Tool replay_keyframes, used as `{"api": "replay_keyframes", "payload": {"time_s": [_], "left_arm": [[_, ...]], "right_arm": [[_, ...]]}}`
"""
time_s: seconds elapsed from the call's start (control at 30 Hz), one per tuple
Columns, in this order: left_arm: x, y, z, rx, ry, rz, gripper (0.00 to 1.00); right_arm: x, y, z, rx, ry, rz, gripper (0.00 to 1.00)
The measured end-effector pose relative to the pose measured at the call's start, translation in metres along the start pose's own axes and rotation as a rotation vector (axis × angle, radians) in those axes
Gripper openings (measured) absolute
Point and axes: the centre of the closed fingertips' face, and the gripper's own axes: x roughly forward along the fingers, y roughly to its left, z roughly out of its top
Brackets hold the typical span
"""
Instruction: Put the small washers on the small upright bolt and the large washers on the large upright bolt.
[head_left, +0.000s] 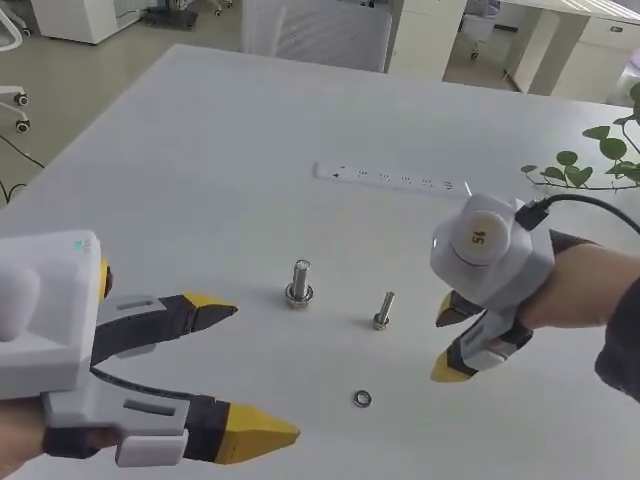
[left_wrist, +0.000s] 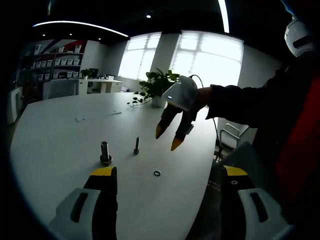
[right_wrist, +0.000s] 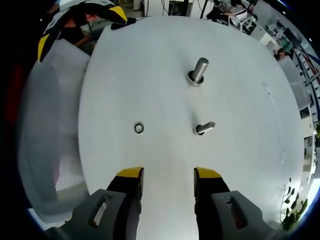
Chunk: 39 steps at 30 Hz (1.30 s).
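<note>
Holding the left gripper (head_left: 262, 370) splayed wide with nothing in it, low at the near left over the table (head_left: 200, 170), and the right gripper (head_left: 439, 348) likewise parted and empty, tips down near the small bolt (head_left: 384, 311). Standing upright mid-table, the large bolt (head_left: 299, 283), its foot looking wider, perhaps ringed, hard to tell, with the small bolt just right of it. Lying flat and alone nearer the front, between the grippers, one washer (head_left: 362, 399), touching neither bolt.

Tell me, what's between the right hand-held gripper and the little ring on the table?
Nothing. In the right gripper view, the white table is bare between the right hand-held gripper and the loose washer.
</note>
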Motion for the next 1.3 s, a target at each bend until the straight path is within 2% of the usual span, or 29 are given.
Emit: {"api": "replay_keyframes", "payload": {"time_s": [0.53,0.77,1.3], "left_arm": [[-0.002,-0.005,0.005,0.016,-0.004,-0.002,0.85],[-0.005,-0.004,0.005,0.017,-0.01,0.005,0.85],[-0.005,-0.005,0.005,0.015,-0.011,0.006,0.85]], "right_arm": [[0.015,0.029,0.024,-0.044,-0.021,0.047,0.41],[0.02,0.034,0.032,-0.053,-0.027,0.065,0.4],[0.042,0.046,0.043,-0.072,-0.033,0.092,0.29]]}}
